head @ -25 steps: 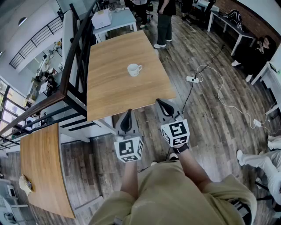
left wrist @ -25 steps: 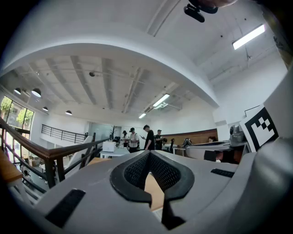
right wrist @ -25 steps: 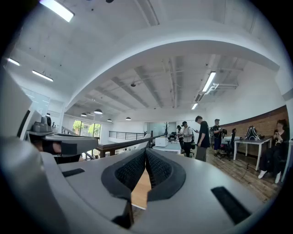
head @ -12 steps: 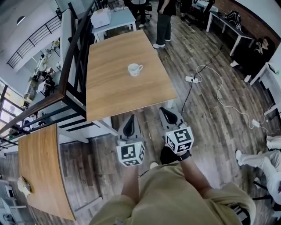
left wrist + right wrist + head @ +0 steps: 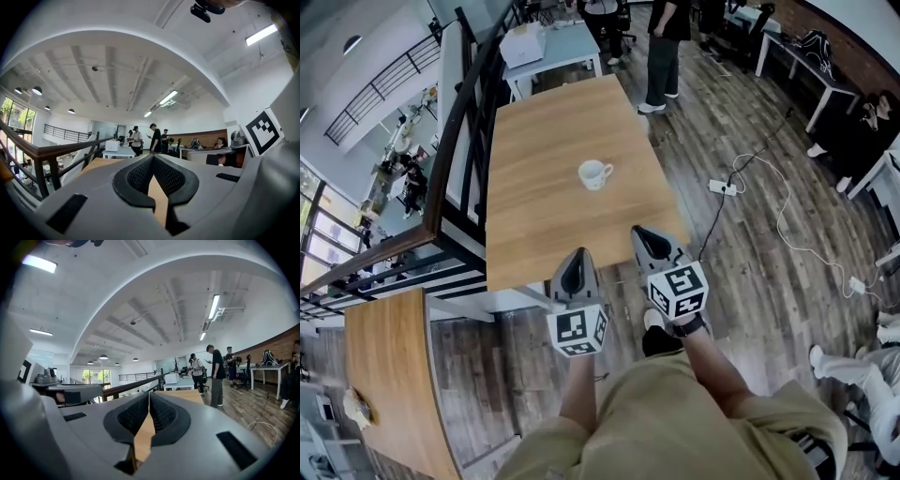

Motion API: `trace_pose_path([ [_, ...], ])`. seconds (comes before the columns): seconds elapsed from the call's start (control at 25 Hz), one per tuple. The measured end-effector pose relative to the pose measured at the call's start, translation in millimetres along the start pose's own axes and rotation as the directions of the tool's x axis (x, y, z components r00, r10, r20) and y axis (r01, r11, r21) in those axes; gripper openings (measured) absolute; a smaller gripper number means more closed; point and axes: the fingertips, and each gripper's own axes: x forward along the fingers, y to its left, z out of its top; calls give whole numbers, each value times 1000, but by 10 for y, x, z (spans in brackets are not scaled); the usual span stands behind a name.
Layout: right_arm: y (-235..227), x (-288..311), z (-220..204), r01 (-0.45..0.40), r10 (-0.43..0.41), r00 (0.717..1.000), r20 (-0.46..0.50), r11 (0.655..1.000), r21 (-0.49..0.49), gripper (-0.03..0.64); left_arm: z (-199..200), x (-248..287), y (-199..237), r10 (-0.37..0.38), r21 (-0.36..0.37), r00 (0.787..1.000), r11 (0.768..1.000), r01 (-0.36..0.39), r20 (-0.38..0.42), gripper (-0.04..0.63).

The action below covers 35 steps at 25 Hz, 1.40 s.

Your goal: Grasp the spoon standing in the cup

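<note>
While both grippers reach fwd, neither holds anything. L gripper (image 5: 576,258): fingers (image 5: 138,176) clenched, tips meeting, nothing btwn them; only a sliver of tabletop shows through the gap lower down. R gripper (image 5: 645,234): fingers (image 5: 161,414) likewise pressed tip to tip, empty. In head view both sets of tips overlap the near edge of the table (image 5: 539,216); how high above it they sit, can't tell. The two grippers are side by side, near each other, not touching.

Cup (image 5: 595,173): white, upright, handle to the R, on the tabletop well ahead of both sets of fingers, roughly btwn their two lines of aim. Well apart from both. Spoon: too small to make out in head view. The cup doesn't show in either gripper view, since the gripper bodies cover the near tabletop.

Past the table's far end, beyond the fingers: a smaller pale table (image 5: 567,47) w/ a white box (image 5: 523,44), plus people (image 5: 666,37) standing. A railing (image 5: 455,159) runs along the table's L side, left of the L fingers. On the floor, ahead and R of the R fingers: a white cable (image 5: 750,159) and a power strip (image 5: 719,187).
</note>
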Motion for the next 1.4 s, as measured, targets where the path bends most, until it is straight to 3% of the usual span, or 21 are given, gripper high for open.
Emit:
trace_pose_path([
  [0.32,-699,1035,289,-90,90,996,17,996,-13,17,199,1187,163,25,27,999,999,-26,40,2],
  [0.68,-1178,1681,-83,-119,122,989,-80,992,43,17,-115,1824,479,107,-15,994,994,-108,-37,2],
  [1.04,-1593,2390,-605,-58,76,982,-172,993,103,17,-512,2467,930,94,-43,990,994,-99,-102,2],
  [1.4,-1756,3155,-1211,16,28,948,-318,991,135,17,-1009,2940,1492,53,-101,979,992,-74,-195,2],
])
